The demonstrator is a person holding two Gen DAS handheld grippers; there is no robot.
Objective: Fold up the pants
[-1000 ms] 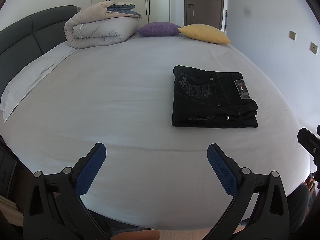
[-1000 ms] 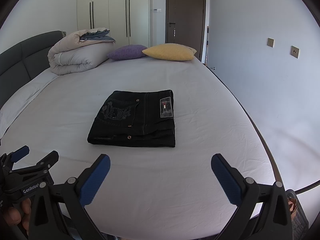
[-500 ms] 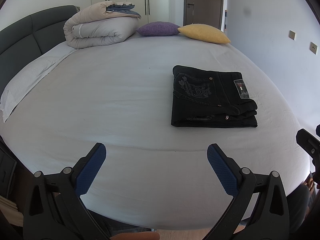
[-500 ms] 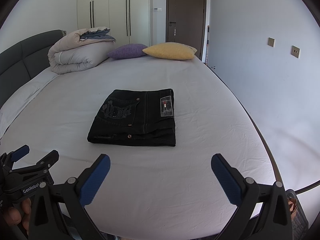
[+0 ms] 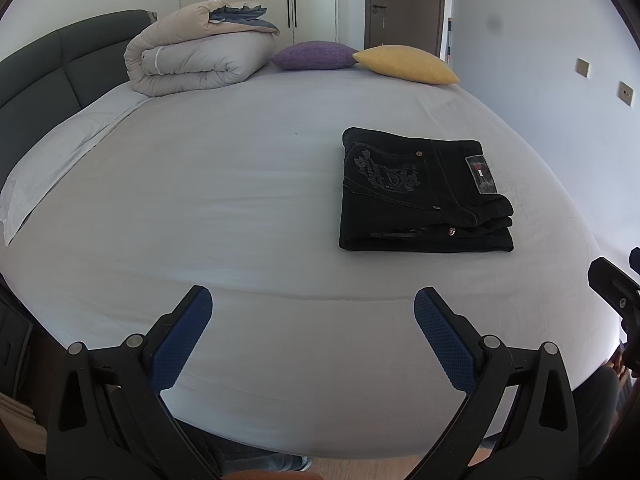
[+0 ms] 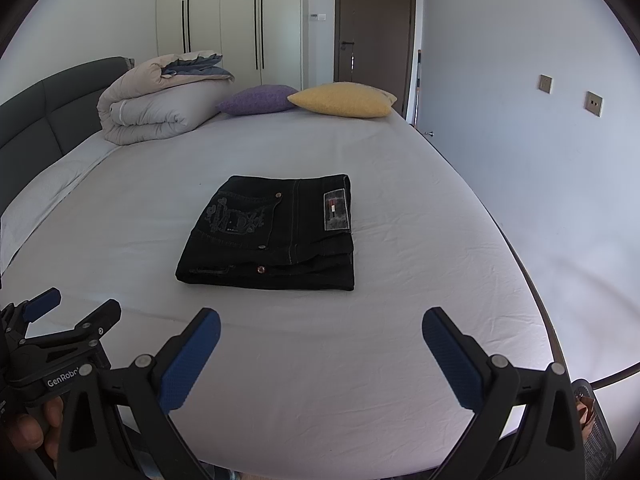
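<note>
Black jeans [image 5: 420, 196] lie folded into a compact rectangle on the white bed sheet [image 5: 240, 200], embroidered back pocket and waist label facing up. They also show in the right wrist view [image 6: 276, 236]. My left gripper [image 5: 312, 312] is open and empty, held back over the bed's near edge, left of the jeans. My right gripper [image 6: 320, 332] is open and empty, just in front of the jeans and apart from them. The left gripper also shows at the left edge of the right wrist view [image 6: 68, 312].
A rolled beige duvet [image 5: 200, 60], a purple pillow [image 5: 316, 54] and a yellow pillow [image 5: 408, 64] sit at the far end of the bed. A dark headboard [image 5: 48, 68] runs along the left. A wall [image 6: 540, 160] is close on the right.
</note>
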